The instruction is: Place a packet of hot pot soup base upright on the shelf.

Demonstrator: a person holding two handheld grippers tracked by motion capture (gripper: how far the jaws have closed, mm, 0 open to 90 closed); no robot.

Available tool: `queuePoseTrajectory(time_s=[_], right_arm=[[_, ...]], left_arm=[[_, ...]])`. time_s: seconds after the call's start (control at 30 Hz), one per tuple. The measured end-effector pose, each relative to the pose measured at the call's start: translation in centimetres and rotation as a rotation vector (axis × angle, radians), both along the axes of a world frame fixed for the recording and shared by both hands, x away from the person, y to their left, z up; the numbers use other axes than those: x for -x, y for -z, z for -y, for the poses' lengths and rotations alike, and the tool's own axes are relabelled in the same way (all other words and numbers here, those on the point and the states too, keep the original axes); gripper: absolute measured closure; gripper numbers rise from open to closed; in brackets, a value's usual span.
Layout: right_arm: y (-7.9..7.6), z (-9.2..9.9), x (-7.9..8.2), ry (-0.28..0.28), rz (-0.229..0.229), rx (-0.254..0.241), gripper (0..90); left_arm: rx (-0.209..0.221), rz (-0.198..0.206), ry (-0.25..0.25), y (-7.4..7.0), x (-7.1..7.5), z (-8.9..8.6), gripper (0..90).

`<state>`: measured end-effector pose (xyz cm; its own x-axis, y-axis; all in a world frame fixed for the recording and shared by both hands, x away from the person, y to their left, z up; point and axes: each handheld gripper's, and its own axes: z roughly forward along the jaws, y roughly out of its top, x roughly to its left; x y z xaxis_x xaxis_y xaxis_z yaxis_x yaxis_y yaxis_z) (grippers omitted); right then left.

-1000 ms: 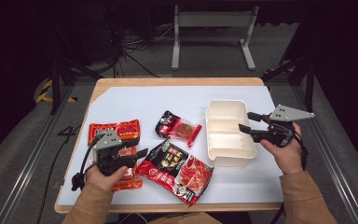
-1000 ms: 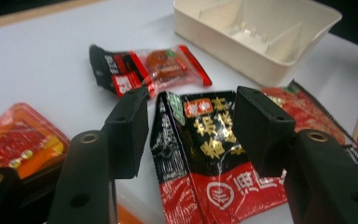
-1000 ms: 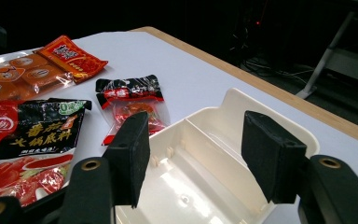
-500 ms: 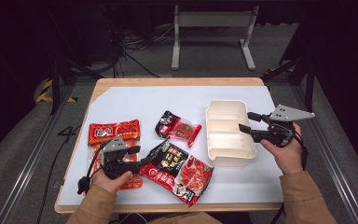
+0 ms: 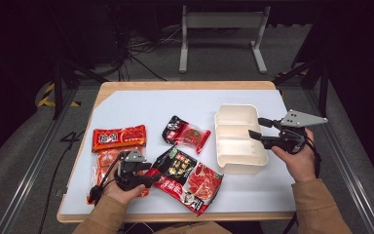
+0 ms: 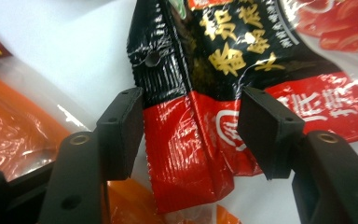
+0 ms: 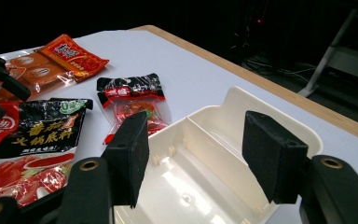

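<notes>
Four food packets are lying on the white table (image 5: 141, 105), left of a cream two-compartment tray (image 5: 238, 139). Left gripper (image 5: 151, 178) is sitting low at the near-left end of the large black-and-red packet (image 5: 187, 176); in the left gripper view the packet's red corner (image 6: 191, 144) is lying between the pads, which are standing apart on either side without pressing it, after the jaws have just been closing a little. That packet is resting flat on the table, its left end overlapping the orange clear packet (image 5: 108, 163). Behind it are lying a flat orange-red packet (image 5: 119, 137) and a small black-and-red packet (image 5: 186, 133). Right gripper (image 5: 253, 128) is hovering over the tray's right edge, fingers wide and holding nothing, with the tray's compartments (image 7: 200, 182) showing between them.
</notes>
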<state>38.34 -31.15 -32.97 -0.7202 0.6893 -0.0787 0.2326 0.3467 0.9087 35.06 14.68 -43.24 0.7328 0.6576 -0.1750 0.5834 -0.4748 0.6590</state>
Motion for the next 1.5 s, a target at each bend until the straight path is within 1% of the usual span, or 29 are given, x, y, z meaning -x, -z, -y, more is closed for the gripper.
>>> queuePoseTrajectory(time_s=[0.03, 0.07, 0.2, 0.23, 0.27, 0.33, 0.37, 0.43, 0.5, 0.57, 0.6, 0.63, 0.67, 0.7, 0.87, 0.93, 1.0, 1.03, 1.07, 1.13, 1.17, 1.2, 1.27, 1.33, 1.37, 1.4, 1.47, 1.5], right_arm=[[0.0, 0.0, 0.0, 0.002, 0.001, 0.004, 41.2], [0.0, 0.0, 0.0, 0.002, 0.001, 0.006, 41.2], [0.1, -0.1, 0.0, 0.001, 0.001, 0.010, 41.0], [0.1, -0.2, 0.0, 0.000, -0.004, 0.011, 41.0], [0.1, -0.2, -0.1, -0.001, -0.002, 0.018, 40.9], [0.1, -0.2, -0.1, 0.001, -0.004, 0.023, 40.9], [0.1, -0.2, -0.1, 0.001, -0.004, 0.023, 40.9], [0.1, -0.3, -0.1, -0.001, -0.003, 0.024, 40.9], [0.1, -0.3, -0.1, -0.001, -0.004, 0.022, 40.8], [0.2, -0.3, -0.1, -0.003, -0.007, 0.020, 40.6], [0.2, -0.3, -0.1, -0.003, -0.008, 0.020, 40.5], [0.2, -0.4, -0.1, -0.006, -0.010, 0.019, 40.5], [0.2, -0.4, -0.1, -0.009, -0.007, 0.019, 40.5], [0.1, -0.5, 0.0, -0.012, -0.008, 0.020, 40.4], [0.1, -0.7, 0.0, -0.016, -0.007, 0.022, 40.3], [0.1, -0.6, 0.0, -0.016, -0.007, 0.022, 40.3], [0.1, -0.5, 0.0, -0.013, -0.005, 0.021, 40.3], [0.1, -0.5, 0.0, -0.013, -0.004, 0.020, 40.3], [0.1, -0.5, 0.0, -0.013, -0.004, 0.020, 40.3], [0.1, -0.4, 0.0, -0.009, -0.003, 0.019, 40.3], [0.1, -0.4, 0.0, -0.009, -0.003, 0.019, 40.3], [0.1, -0.4, 0.0, -0.008, -0.004, 0.020, 40.3], [0.1, -0.4, 0.0, -0.011, -0.007, 0.020, 40.3], [0.2, -0.5, 0.0, -0.012, -0.008, 0.022, 40.3], [0.2, -0.5, 0.0, -0.013, -0.008, 0.020, 40.3], [0.1, -0.6, 0.0, -0.014, -0.009, 0.018, 40.3], [0.1, -0.6, 0.0, -0.014, -0.008, 0.018, 40.3], [0.1, -0.6, 0.0, -0.015, -0.007, 0.019, 40.4]], left_arm=[[-0.008, -0.002, -0.005, 0.1, -0.1, 0.0, 41.6], [-0.014, -0.018, -0.005, 0.2, -0.1, 0.0, 41.9], [0.004, -0.049, -0.007, 0.4, -0.3, 0.0, 44.2], [0.004, -0.049, -0.007, 0.4, -0.3, 0.0, 45.8], [0.023, -0.087, -0.016, 0.5, -0.4, -0.1, 48.0], [0.035, -0.109, -0.020, 0.5, -0.4, -0.2, 50.6], [0.035, -0.109, -0.020, 0.5, -0.4, -0.2, 52.2], [0.048, -0.142, -0.020, 0.5, -0.5, -0.2, 53.9], [0.053, -0.161, -0.018, 0.6, -0.5, -0.2, 57.0], [0.057, -0.174, -0.017, 0.6, -0.5, -0.1, 60.1], [0.086, -0.192, 0.019, 0.6, -0.6, -0.1, 65.7], [0.079, -0.192, 0.017, 0.6, -0.5, 0.0, 75.1], [0.059, -0.180, 0.016, 0.5, -0.4, 0.2, 76.4], [0.055, -0.179, 0.014, 0.4, -0.4, 0.3, 79.0], [0.059, -0.176, -0.016, 0.1, -0.2, 0.3, 84.6], [0.060, -0.172, -0.020, 0.1, -0.2, 0.4, 85.8], [0.087, -0.157, -0.030, -0.3, -0.1, 0.2, 86.4], [0.111, -0.139, -0.038, -0.8, 0.0, 0.0, 86.8], [0.111, -0.139, -0.038, -0.8, 0.0, 0.0, 87.3], [0.123, -0.103, -0.047, -1.6, 0.3, -0.2, 87.6], [0.124, -0.094, -0.048, -1.9, 0.4, -0.3, 87.6], [0.139, -0.080, -0.053, -2.3, 0.7, -0.4, 87.7], [0.156, -0.054, -0.056, -3.0, 0.9, -0.6, 87.9], [0.173, -0.007, -0.052, -4.1, 1.4, -0.7, 88.0], [0.179, 0.009, -0.054, -4.5, 1.6, -0.7, 88.0], [0.180, 0.023, -0.046, -4.8, 1.6, -0.6, 88.0], [0.187, 0.038, -0.038, -5.3, 1.9, -0.6, 87.8], [0.190, 0.054, -0.035, -5.7, 2.1, -0.5, 87.8]])
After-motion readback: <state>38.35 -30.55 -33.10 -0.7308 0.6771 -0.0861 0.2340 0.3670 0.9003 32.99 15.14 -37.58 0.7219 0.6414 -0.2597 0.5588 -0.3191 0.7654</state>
